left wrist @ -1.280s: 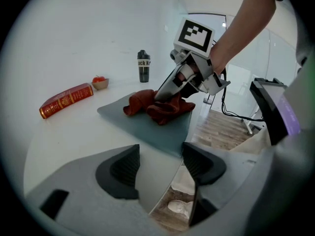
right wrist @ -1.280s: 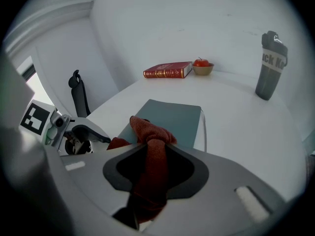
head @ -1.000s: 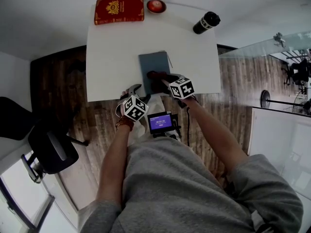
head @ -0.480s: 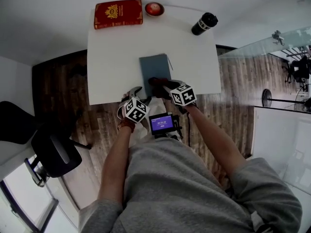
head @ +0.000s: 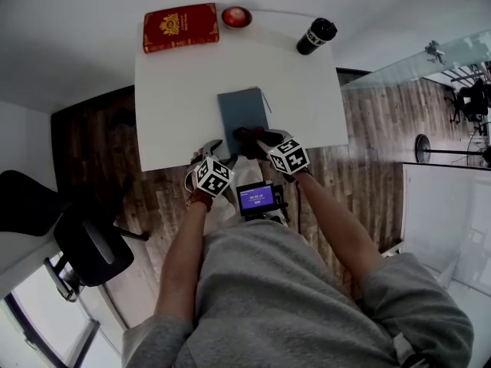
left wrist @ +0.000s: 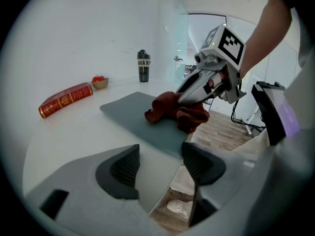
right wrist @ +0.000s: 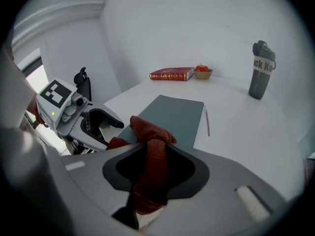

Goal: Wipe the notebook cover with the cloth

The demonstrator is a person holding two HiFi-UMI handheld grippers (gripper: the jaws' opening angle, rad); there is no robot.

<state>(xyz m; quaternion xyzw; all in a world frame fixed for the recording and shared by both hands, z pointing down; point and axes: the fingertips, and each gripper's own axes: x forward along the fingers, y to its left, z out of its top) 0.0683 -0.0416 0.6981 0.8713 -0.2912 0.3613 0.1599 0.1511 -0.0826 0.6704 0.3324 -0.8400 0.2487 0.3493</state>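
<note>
A grey-blue notebook lies flat on the white table, close to its near edge. A dark red cloth rests bunched on the notebook's near end. My right gripper is shut on the cloth; its jaws have just eased a touch, with the cloth still pinched between them. My left gripper is open with nothing in it, over the table's near edge just left of the notebook. From the left gripper view, the right gripper presses the cloth onto the cover.
A red book, a small bowl with something red in it and a black bottle stand along the table's far edge. A device with a lit screen hangs at my chest. A black chair stands on the wooden floor to the left.
My right gripper has drawn the cloth a little along the cover toward the notebook's near end. The left gripper has stayed put.
</note>
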